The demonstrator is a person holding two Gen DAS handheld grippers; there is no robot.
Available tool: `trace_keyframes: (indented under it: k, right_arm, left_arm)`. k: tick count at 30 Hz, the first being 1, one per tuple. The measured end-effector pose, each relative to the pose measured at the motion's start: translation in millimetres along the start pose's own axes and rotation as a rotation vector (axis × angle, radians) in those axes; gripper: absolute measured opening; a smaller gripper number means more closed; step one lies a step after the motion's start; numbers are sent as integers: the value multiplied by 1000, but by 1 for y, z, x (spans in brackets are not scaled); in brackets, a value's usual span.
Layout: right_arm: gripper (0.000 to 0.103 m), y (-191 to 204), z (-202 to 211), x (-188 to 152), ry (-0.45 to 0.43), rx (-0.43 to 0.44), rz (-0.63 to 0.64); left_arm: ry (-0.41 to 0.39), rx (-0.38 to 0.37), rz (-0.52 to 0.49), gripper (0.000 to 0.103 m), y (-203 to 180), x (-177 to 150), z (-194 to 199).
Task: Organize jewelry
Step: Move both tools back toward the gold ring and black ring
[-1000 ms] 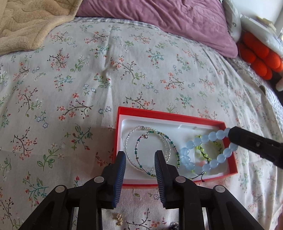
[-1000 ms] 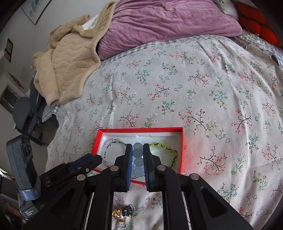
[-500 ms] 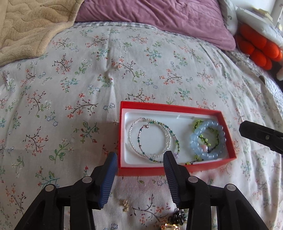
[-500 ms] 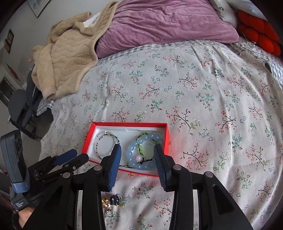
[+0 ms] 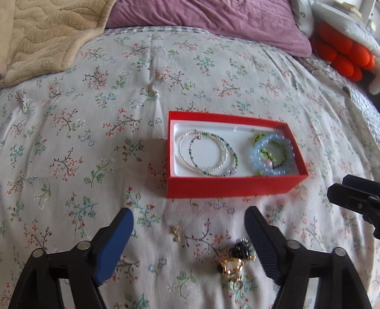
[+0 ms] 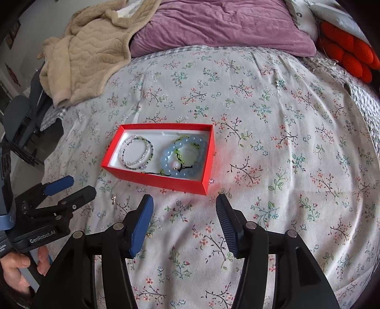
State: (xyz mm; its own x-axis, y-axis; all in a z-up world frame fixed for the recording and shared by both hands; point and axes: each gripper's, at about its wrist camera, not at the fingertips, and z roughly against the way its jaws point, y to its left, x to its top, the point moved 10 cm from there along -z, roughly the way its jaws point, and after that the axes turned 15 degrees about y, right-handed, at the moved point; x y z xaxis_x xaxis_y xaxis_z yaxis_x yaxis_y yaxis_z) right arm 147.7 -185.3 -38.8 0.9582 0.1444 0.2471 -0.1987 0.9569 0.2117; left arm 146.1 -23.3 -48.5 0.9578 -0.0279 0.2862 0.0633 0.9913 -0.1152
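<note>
Beige blanket [image 5: 47, 35] far left at the head of the bed, purple pillow [image 5: 209, 16] next to it, orange plush [image 5: 342, 54] far right. Floral bedspread [image 5: 71, 142] covers everything else.

Left gripper [image 5: 188, 221] low over the bedspread, jaws wide, just been opening, nothing between the pads. On the fabric between and below its fingers: small gold earring [image 5: 176, 233], and further right a dark beaded piece [image 5: 243, 248] touching a gold ring [image 5: 231, 267], close to the right finger.

Red box [image 5: 228, 187] sits beyond the left gripper, open top, white lining. Inside, left half: thin beaded bracelets [image 5: 206, 152], overlapped loops, white and green. Right half: chunky blue bead bracelet [image 5: 273, 154] lying on a green-and-black cord bracelet [image 5: 258, 137].

Right gripper [image 6: 184, 202] just in front of the box's near wall, jaws about half apart, just been opening, empty. Not touching the box. A hand [image 6: 14, 268] holds the left gripper's handle at the right view's left edge.
</note>
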Motion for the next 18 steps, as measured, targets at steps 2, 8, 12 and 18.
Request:
trace_keyframes:
  k: [2, 8, 12, 18]
  right_arm:
    - [64, -2, 0, -7, 6, -16, 2]
    - [66, -6, -8, -26, 46, -50, 16]
    - [68, -5, -12, -40, 70, -57, 33]
    - [76, -3, -17, -60, 87, -84, 77]
  left_arm:
    - [12, -1, 1, 88, 1, -8, 0]
    - [58, 3, 2, 93, 9, -31, -5]
    - [89, 15, -4, 93, 17, -44, -10]
    - [112, 49, -33, 94, 30, -62, -18]
